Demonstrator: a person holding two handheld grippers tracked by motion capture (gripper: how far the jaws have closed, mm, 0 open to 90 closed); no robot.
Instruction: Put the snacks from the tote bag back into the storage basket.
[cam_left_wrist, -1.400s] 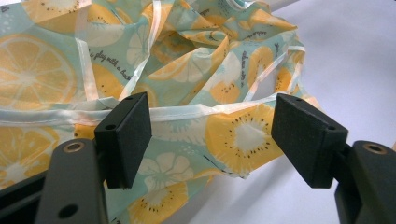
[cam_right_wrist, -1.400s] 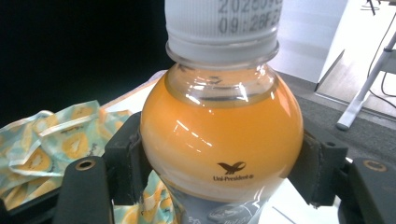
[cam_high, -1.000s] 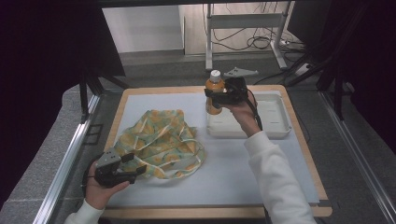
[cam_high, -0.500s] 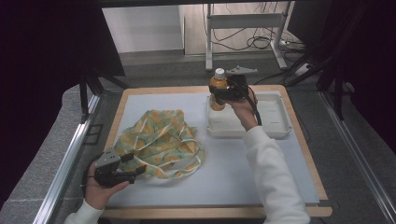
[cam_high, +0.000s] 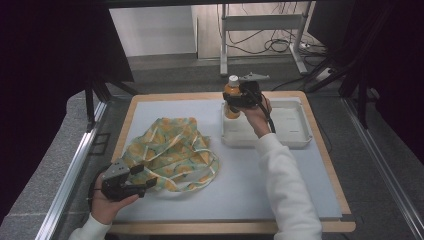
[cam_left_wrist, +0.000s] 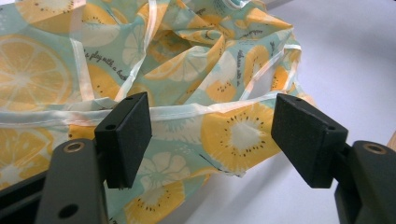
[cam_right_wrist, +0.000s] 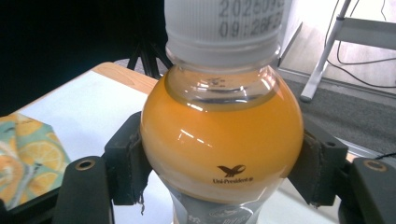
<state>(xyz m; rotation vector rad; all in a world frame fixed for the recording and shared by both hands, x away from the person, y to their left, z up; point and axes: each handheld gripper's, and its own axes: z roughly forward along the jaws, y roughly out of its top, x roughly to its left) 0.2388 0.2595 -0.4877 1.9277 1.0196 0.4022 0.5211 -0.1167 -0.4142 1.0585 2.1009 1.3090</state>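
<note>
The clear plastic bottle of orange juice with a white screw cap (cam_right_wrist: 222, 140) stands upright at the near-left corner of the shallow white plastic tray (cam_high: 295, 127), pinched at its rounded shoulder by the right hand-held gripper (cam_high: 239, 97), whose black pads press on either side of it (in the right gripper view the pads hug the bulge just under the neck). In the high view the bottle (cam_high: 231, 95) is mostly hidden behind that gripper, only its cap and orange side showing. The tray sits at the far right of the pale grey worktop with a wooden rim (cam_high: 280, 175). Well apart, at the near left, lies a crumpled teal fabric bag printed with orange and kiwi slices (cam_high: 172, 152). The left hand-held gripper (cam_high: 142, 182) is at its near edge, jaws spread wide, with the bag's pale trimmed hem (cam_left_wrist: 210, 112) running between the pads but not squeezed
</note>
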